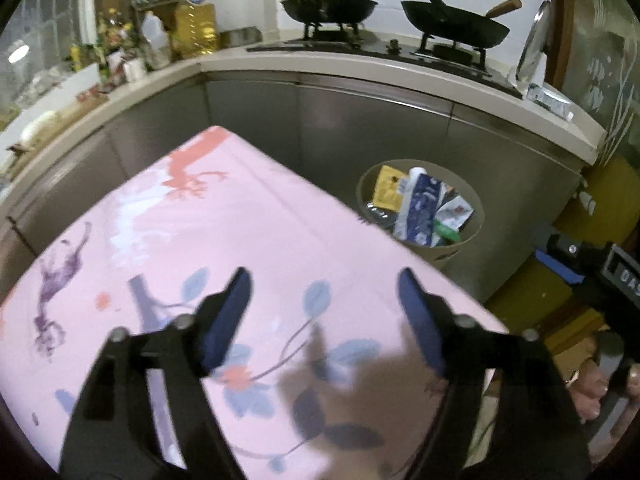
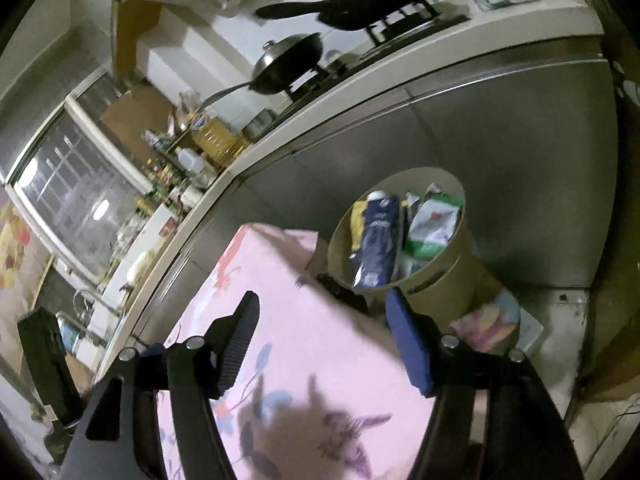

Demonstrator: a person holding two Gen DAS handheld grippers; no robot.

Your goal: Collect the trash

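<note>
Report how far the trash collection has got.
Done: the round bin beside the table holds a blue carton, a yellow packet and a green-and-white pouch. In hand: nothing; the left gripper and right gripper are both open and empty. Left: no trash shows on the visible pink floral tablecloth.

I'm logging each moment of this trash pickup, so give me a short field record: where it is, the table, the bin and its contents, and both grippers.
setting: kitchen, metal cabinets under a light counter
table: pink flowered tablecloth, no trash visible on it
bin: round tan bin on the floor beyond the table's far corner
bin contents: dark blue carton, green and white packet, yellow packet
left gripper: open, nothing between the fingers, over the table
right gripper: open, nothing held, over the table edge near the bin
</note>
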